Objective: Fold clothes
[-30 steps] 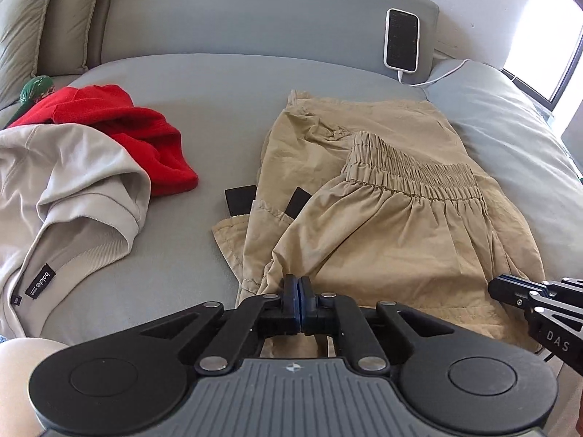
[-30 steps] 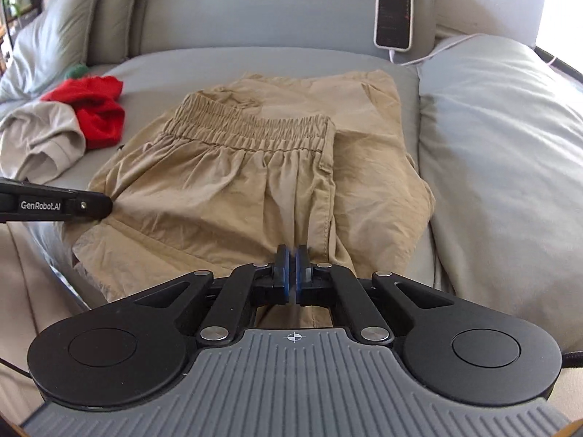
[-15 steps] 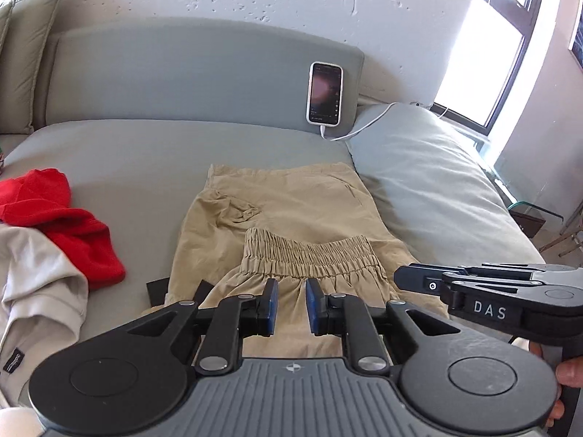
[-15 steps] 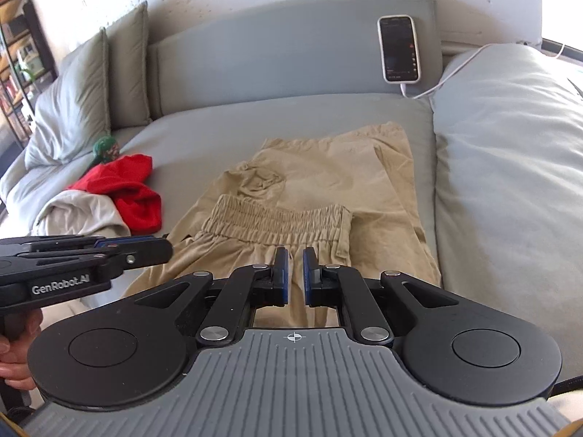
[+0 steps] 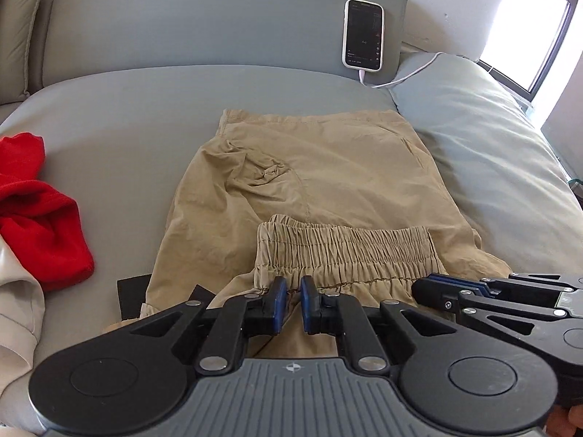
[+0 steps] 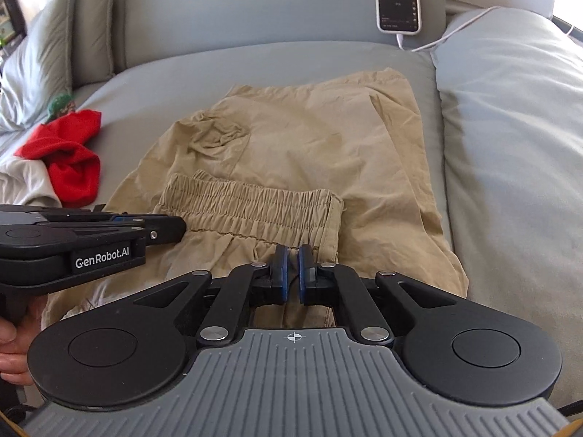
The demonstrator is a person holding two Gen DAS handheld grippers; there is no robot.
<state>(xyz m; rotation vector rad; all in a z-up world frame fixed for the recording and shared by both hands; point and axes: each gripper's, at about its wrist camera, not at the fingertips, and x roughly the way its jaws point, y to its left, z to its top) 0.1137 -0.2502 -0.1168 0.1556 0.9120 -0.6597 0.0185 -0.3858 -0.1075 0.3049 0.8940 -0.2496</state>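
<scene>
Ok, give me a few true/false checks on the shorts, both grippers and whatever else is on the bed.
1. The khaki shorts lie folded, waistband doubled over on top. True.
2. The left gripper is clamped on the fabric. False: its jaws stand slightly apart, holding nothing.
3. The right gripper holds nothing. True.
4. The phone lies flat on the shorts. False: it leans against the headboard, with a cable plugged in.
5. A blue garment lies left of the shorts. False: it is a red garment.
</scene>
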